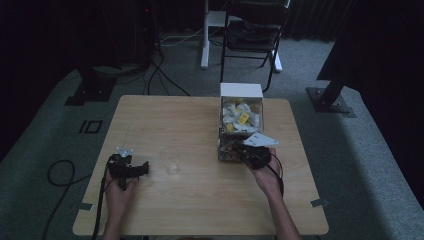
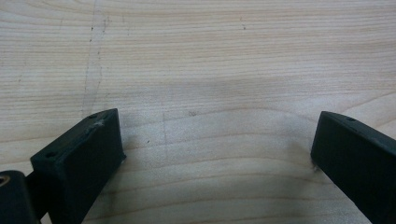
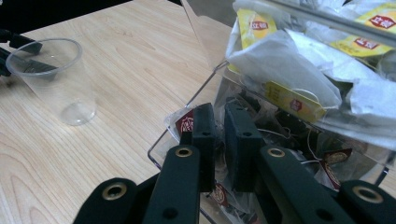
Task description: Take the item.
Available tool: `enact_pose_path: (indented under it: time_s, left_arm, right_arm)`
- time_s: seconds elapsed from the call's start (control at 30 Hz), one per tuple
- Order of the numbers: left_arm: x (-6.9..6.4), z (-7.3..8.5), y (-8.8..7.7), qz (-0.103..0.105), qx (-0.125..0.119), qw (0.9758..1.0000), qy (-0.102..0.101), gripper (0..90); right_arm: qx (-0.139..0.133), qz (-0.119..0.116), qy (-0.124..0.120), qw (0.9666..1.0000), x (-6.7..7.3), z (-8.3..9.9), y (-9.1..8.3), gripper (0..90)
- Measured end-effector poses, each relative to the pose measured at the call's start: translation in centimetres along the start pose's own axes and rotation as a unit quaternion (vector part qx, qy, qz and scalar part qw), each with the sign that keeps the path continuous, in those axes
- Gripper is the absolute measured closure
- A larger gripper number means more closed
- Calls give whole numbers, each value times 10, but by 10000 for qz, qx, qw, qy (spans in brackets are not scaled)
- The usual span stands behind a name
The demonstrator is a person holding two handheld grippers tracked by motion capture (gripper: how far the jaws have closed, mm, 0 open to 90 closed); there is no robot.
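Wooden worktop (image 1: 200, 200) carries a clear plastic box (image 1: 241, 127) at far right, two compartments of tea bags. Our right claw (image 3: 223, 140) sits in the near compartment, jaws nearly together on a thin dark tea sachet (image 3: 186, 123); we judge it pinched. Sachets are light, soft, crinkly and slippery; best held mid-body. Left claw (image 2: 215, 144) rests wide open on bare wood, near left. Clear plastic cup (image 1: 170, 160) stands between: light, easily tipped. Yellow tags (image 3: 254, 25) carry a red logo, unreadable.
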State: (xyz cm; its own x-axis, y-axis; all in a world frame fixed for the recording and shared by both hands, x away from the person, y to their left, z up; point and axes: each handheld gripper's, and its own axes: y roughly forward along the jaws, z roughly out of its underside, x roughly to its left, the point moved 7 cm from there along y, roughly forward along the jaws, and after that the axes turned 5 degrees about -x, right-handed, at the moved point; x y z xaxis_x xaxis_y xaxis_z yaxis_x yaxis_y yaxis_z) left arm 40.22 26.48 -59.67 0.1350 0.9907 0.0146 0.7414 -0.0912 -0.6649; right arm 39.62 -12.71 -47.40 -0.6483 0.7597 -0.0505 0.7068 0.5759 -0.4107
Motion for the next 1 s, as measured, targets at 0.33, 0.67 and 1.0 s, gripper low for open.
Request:
enact_pose_path:
  time_s: [0.33, 0.67, 1.0]
  left_arm:
    - [0, 0, 0, 0, -2, 10000, -3, 28]
    - [0, 0, 0, 0, 0, 10000, 1, 29]
    - [0, 0, 0, 0, 0, 10000, -1, 28]
  right_arm:
    - [-47, -73, -44, 10000, 7, -7, 2, 835]
    - [-86, -178, -153, 9997, 16, -14, 5, 835]
    - [-114, -255, -225, 9994, 23, -20, 9, 836]
